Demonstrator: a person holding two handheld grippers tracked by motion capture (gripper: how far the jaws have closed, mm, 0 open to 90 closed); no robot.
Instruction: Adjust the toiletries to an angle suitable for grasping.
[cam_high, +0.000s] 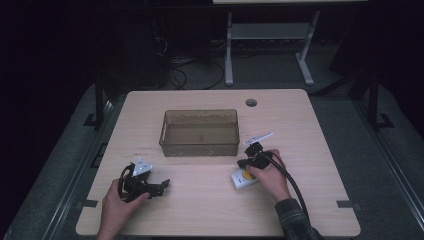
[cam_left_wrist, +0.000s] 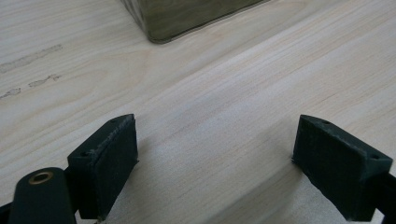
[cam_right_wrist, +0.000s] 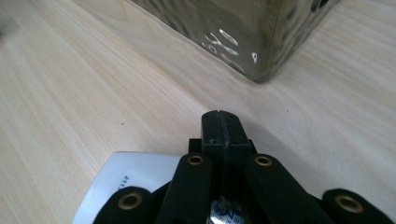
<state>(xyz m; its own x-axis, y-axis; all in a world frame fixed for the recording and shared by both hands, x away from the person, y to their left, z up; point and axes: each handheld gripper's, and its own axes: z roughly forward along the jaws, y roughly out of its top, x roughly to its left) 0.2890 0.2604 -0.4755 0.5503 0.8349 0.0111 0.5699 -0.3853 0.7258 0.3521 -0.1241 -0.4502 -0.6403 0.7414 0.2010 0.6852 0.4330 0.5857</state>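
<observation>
Wooden table (cam_high: 200, 200): right gripper (cam_high: 246, 161) over white packet (cam_high: 241, 180).

Wooden table (cam_high: 200, 205): clear bin (cam_high: 200, 134), white packet (cam_high: 241, 180)

One bin (cam_high: 200, 133), one packet (cam_high: 241, 179), perhaps.

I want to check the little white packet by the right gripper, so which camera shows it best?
The high view shows it best: the white packet lies flat on the table, a yellow mark on top, partly under the right gripper. The right gripper view catches one white corner beneath its closed jaws. The left gripper view looks at bare wood and the bin.
</observation>
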